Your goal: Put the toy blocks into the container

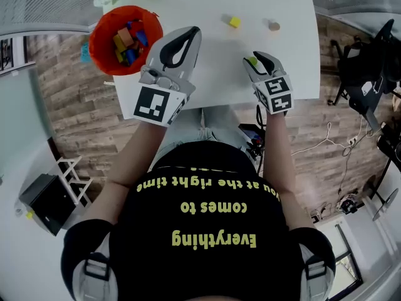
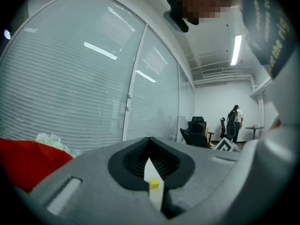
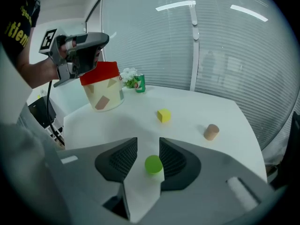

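A red-rimmed container [image 1: 100, 33] with several coloured blocks inside stands at the table's left corner. My left gripper [image 1: 191, 32] hovers just right of it, jaws shut and empty. In the left gripper view the left gripper [image 2: 150, 146] shows only a thin slit, with the distant yellow cube [image 2: 154, 185] visible through it. My right gripper [image 3: 148, 142] points down at the table, open, with a green ball [image 3: 153, 164] lying between its jaws, close to the right pad. A yellow cube [image 3: 163, 115] and a tan cylinder [image 3: 211, 131] lie farther out on the table.
The white table [image 1: 207, 80] ends just in front of the person's body. A green can [image 3: 139, 83] and white flowers [image 3: 127, 74] stand behind the container [image 3: 102, 95]. Window blinds run along the far side. Office chairs [image 2: 197, 130] and a person [image 2: 233, 121] are far off.
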Motion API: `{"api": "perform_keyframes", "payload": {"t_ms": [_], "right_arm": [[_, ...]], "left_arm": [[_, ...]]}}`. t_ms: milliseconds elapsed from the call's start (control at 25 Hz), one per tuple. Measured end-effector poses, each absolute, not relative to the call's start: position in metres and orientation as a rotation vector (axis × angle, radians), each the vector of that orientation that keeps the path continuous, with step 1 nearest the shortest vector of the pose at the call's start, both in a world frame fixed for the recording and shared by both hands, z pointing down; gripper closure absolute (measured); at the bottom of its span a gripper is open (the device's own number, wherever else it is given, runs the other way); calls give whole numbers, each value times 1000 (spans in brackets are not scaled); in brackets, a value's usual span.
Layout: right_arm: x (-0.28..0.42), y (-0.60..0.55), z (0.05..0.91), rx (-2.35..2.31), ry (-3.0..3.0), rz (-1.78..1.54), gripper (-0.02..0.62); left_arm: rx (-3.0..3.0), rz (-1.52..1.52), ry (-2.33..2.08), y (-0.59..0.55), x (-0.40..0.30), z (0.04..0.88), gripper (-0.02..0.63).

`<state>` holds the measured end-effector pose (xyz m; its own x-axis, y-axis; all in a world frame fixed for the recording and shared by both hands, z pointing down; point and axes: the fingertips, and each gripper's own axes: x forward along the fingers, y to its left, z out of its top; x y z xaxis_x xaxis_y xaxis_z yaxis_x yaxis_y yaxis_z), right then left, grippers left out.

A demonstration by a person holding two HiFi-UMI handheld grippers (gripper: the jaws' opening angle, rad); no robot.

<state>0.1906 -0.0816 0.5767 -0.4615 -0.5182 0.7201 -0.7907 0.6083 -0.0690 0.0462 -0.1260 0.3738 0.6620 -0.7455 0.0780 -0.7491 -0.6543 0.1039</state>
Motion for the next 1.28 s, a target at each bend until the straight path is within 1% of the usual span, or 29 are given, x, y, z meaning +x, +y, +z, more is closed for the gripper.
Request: {"api": "perform_keyframes", "payload": {"t_ms": [120,720,1000,1160,1240,1280], "right_arm": [[193,-74,592,1022,-2135,545,416],[203,-84,596,1064,-2120,508,411],[200,-76,614,1008,-2103,563,407],[200,-75,621,988,-2091,564,419],[201,-73,623,980,-2089,575,443],[201,-73,623,976,-2089,583,443]], "left_arm": [[2743,14,-1241,-127,49,372,609],[2728,40,-1226,-127,52,383,609],[2726,76,-1221,-127,52,388,609],[2714,53,-1239,-129,50,387,609],[2711,62,-1243,-129,49,389,609],[2710,67,-1244,-128,48,389,609]]}}
